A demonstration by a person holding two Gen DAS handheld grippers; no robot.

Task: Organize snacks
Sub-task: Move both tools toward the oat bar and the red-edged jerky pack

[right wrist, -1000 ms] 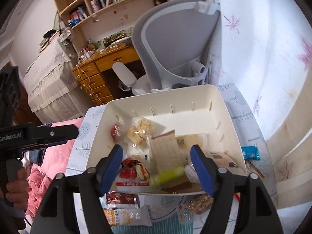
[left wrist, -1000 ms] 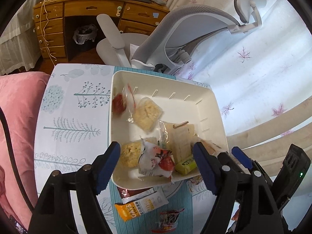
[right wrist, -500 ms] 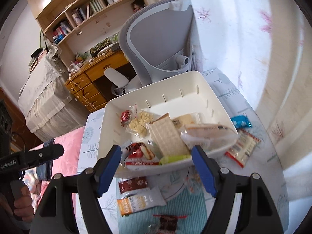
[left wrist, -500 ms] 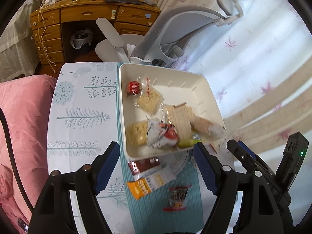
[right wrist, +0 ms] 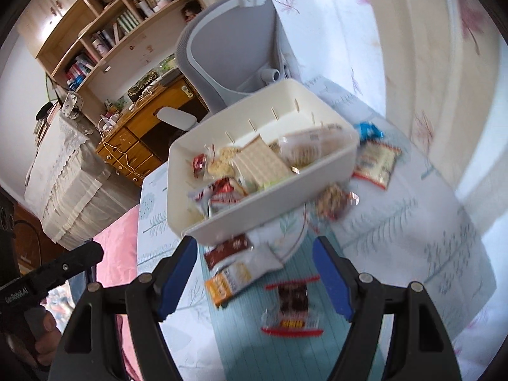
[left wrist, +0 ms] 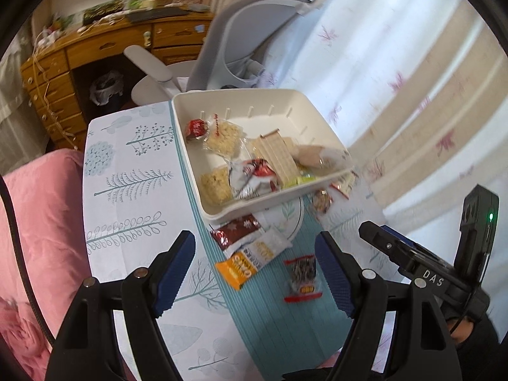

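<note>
A white bin (left wrist: 317, 114) (right wrist: 222, 228) holds several wrapped snacks: rice cakes, a wafer pack, a red candy, a bread roll. In front of it on the teal runner lie a brown packet (left wrist: 236, 230) (right wrist: 227, 249), an orange-and-white bar (left wrist: 250, 260) (right wrist: 230, 281) and a dark red-edged packet (left wrist: 303, 277) (right wrist: 293, 306). My left gripper (left wrist: 255, 274) hovers open above the orange bar and the dark packet, with nothing between its fingers. My right gripper (right wrist: 254, 276) is also open over the same packets, holding nothing. More packets (right wrist: 376, 160) lie to the right of the bin.
The small table (left wrist: 127, 171) carries a tree-print cloth, with a pink cushion (left wrist: 38, 222) on its left. Behind the bin stands a grey office chair (left wrist: 241, 38), then a wooden desk (left wrist: 95, 50) and bookshelves (right wrist: 104, 38). Curtains (left wrist: 412, 79) hang on the right.
Both grippers have pulled back from the bin toward me and rolled. The loose packets in front of the bin have come into full view between the fingers. Both jaws keep their width.
</note>
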